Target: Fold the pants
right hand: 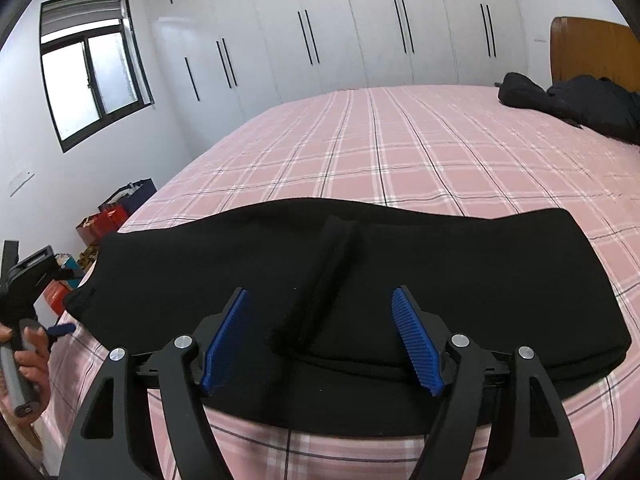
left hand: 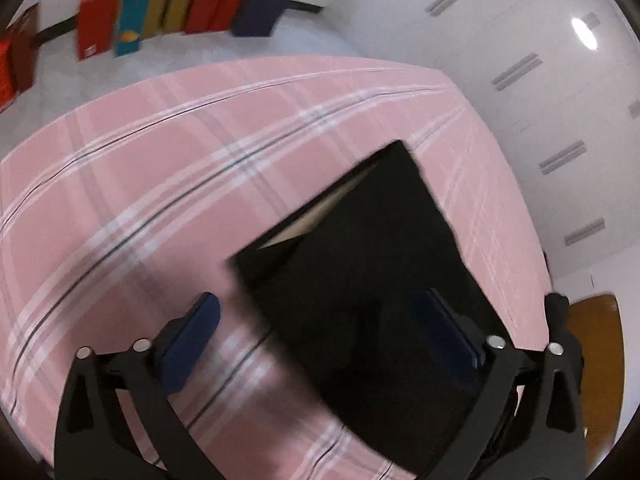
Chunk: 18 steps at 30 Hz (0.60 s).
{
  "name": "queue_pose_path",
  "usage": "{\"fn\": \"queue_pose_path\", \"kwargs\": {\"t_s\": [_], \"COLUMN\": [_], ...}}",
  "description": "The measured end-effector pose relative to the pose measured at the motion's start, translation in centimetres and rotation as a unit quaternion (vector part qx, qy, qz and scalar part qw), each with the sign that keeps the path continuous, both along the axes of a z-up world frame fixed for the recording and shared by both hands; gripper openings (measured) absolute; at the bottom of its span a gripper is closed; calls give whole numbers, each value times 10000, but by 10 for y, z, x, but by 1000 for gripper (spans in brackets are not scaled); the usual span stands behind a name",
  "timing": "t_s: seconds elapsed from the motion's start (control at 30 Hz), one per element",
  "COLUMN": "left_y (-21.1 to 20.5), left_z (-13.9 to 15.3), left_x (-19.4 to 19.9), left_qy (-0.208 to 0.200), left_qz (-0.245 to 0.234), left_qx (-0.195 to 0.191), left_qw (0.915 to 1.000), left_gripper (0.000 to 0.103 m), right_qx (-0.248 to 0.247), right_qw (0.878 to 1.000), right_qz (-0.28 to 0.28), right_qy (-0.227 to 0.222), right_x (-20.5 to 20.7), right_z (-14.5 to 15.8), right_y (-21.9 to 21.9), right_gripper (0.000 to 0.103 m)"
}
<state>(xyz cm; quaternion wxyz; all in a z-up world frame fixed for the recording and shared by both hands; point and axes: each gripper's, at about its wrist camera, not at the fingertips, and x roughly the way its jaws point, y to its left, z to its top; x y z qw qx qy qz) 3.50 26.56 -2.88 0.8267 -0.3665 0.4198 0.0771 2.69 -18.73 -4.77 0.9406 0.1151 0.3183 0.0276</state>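
Note:
The black pants (right hand: 352, 280) lie folded into a flat band on the pink plaid bed (right hand: 400, 152). My right gripper (right hand: 320, 332) is open and empty, hovering just above their near edge, with a raised crease between its blue pads (right hand: 416, 348). In the left wrist view the pants (left hand: 360, 280) show as a dark folded slab with a pale lining strip at one end. My left gripper (left hand: 328, 320) is open and empty above that end, one finger over the bedsheet (left hand: 160, 180), the other over the cloth. The left gripper also shows at the left edge of the right wrist view (right hand: 56, 330).
A heap of dark clothes (right hand: 580, 104) lies by the wooden headboard (right hand: 592, 52). White wardrobes (right hand: 340, 28) line the far wall, with a window (right hand: 92, 68) at left. Coloured bags and boxes (left hand: 160, 8) stand on the floor beside the bed.

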Motion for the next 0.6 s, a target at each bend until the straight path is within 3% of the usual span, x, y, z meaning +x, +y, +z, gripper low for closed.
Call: {"fn": "queue_pose_path", "kwargs": {"t_s": [0.07,0.13,0.27,0.47,0.57,0.6], "left_y": [-8,-11,-15,-16,-16,-15], "left_z": [3,7,12,7,4,3], "left_x": [10,9,8,15,17,17], "left_qy": [201,192,276,339,333,326], "left_qz": [-122,-232,-200,-195,-192,-186], "left_qx": [294,307,445,506,465,432], "left_qw": [9993,9991,9984,9980,9982,9984], "left_gripper": [28,20,19,19,20,20], "right_qx": [77,156,144,-904,-1100,-1044], "right_qw": [10000,9998,9997,9905,9877,9883], "right_qz": [-44,-62,152,941,893,879], "right_qy": [26,76,125,444,667,676], "right_x": [1,2,9,30,45,47], "right_z": [-1,-2,-3,-20,-32,-32], "right_y": [-4,-7,-4,40,40,38], "right_gripper": [72,72,72,71,52,39]}}
